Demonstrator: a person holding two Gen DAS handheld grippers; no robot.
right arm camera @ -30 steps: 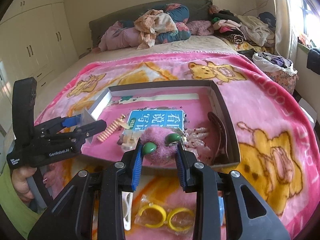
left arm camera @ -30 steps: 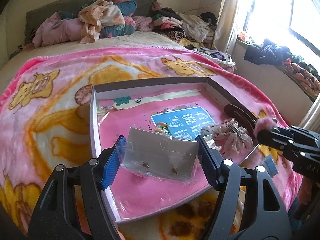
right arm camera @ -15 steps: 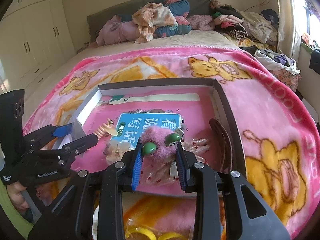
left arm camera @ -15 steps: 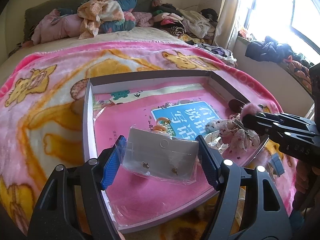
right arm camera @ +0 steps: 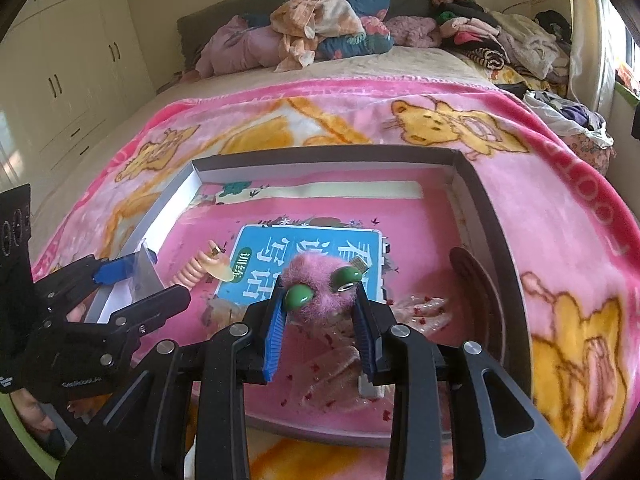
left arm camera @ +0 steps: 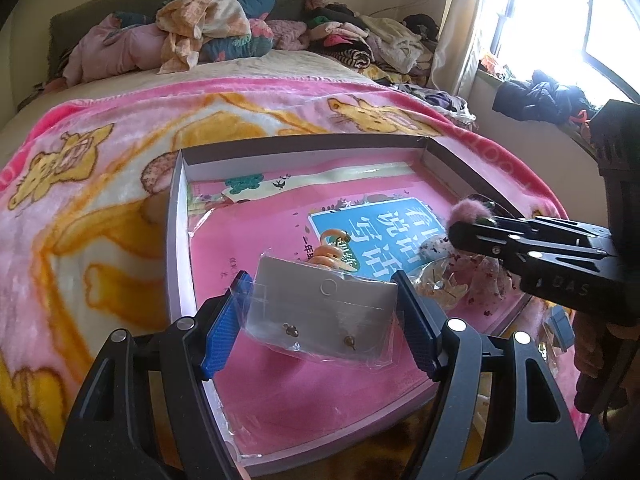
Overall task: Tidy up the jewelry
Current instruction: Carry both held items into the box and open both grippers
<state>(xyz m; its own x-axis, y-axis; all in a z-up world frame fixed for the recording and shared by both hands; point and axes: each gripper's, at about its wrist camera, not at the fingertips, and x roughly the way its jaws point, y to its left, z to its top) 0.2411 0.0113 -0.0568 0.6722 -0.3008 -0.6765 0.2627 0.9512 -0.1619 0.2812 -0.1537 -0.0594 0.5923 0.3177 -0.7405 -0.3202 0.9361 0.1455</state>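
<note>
The left tool (left arm camera: 320, 320) is clamped on the earring card (left arm camera: 322, 312), lower centre of frame. The right tool (right arm camera: 322, 320) (jaws opening) grips the pink hair clip (right arm camera: 318, 294) over the box (right arm camera: 496, 216), frame centre.

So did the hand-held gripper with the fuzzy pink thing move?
Yes. The right hand-held gripper carried the fuzzy pink clip forward over the box, from its near edge to above the blue label.

Both grippers are black, slotted plastic frames with round silver screw heads at the joints and ribbed blue pads lining the fingers. The left gripper (left arm camera: 320, 332) shows small white lettering on its side in the right wrist view. The right gripper (right arm camera: 320, 326) carries embossed letters on its flank, and a green sleeve (right arm camera: 18, 444) edges the lower left corner.
</note>
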